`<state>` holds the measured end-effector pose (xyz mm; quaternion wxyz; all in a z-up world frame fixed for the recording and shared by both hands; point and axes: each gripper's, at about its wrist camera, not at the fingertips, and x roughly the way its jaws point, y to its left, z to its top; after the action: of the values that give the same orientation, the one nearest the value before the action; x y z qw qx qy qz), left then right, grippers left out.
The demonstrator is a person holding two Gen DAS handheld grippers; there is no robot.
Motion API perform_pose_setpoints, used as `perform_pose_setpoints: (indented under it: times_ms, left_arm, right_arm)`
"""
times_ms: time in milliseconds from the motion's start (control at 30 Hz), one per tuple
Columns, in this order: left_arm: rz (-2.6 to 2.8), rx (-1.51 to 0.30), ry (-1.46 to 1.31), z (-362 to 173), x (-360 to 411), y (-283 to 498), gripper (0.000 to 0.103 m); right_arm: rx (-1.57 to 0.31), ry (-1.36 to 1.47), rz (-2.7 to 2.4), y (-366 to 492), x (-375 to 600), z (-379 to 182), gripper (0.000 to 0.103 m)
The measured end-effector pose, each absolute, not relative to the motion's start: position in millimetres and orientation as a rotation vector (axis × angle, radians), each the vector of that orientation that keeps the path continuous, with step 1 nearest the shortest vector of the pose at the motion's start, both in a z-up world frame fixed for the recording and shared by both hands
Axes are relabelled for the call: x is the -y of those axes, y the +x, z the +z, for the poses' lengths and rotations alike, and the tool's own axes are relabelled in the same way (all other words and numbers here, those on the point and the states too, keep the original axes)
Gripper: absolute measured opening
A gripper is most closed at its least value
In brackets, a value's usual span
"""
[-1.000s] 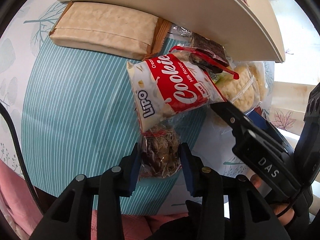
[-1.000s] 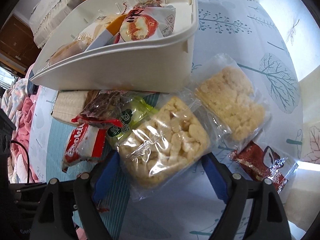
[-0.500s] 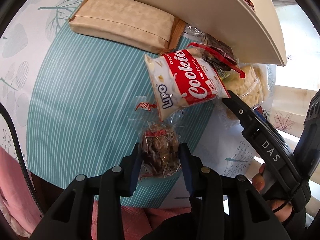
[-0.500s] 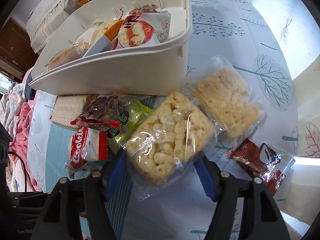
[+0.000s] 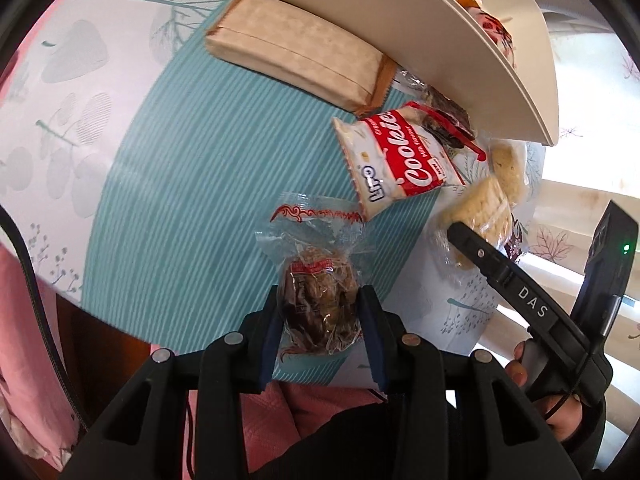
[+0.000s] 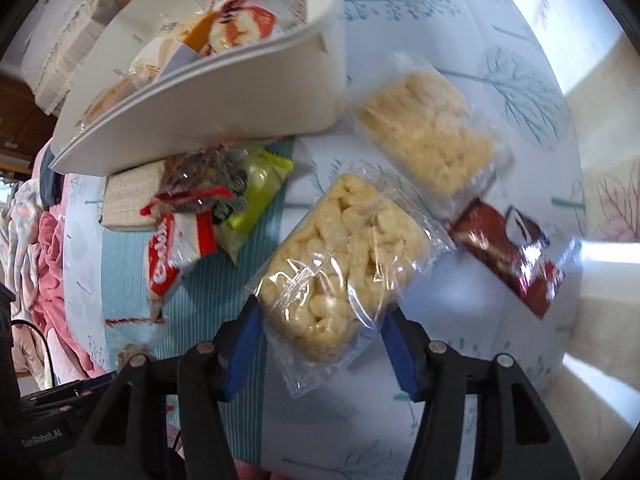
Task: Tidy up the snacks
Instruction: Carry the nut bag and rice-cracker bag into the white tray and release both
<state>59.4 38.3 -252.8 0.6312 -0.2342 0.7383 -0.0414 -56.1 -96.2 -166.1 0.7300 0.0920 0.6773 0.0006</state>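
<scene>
My left gripper (image 5: 320, 320) is shut on a clear-wrapped brown nut snack (image 5: 318, 300), lifted above the teal striped mat (image 5: 180, 200). My right gripper (image 6: 320, 328) is shut on a clear bag of pale puffed rice cake (image 6: 340, 256), raised off the table. The white basket (image 6: 224, 96) stands at the back left with several packets inside; it also shows in the left wrist view (image 5: 400, 12). A red-and-white Cookies pack (image 5: 396, 160) lies on the mat.
A beige wafer pack (image 5: 296, 56) lies beside the basket. A dark red-trimmed packet (image 6: 200, 184) and a green packet (image 6: 252, 200) lie by the basket. A second rice cake bag (image 6: 428, 136) and a dark red packet (image 6: 508, 252) lie at the right.
Both grippers have risen with their snacks. The right gripper closed onto the rice cake bag and lifted it; the left pulled back from the Cookies pack.
</scene>
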Motion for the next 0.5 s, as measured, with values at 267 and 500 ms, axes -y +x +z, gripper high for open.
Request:
perform_pose_setpoints:
  times_ms: [267, 500]
  left_arm:
    - [-0.124, -1.691, -0.570, -230, -54, 62, 0.035]
    - [-0.199, -1.654, -0.543, -190, -66, 83, 0.035]
  right_arm:
    - [-1.587, 0.324, -0.047, -79, 117, -160, 0.057]
    - [-1.610, 0.447, -0.068, -97, 129, -139, 0.057]
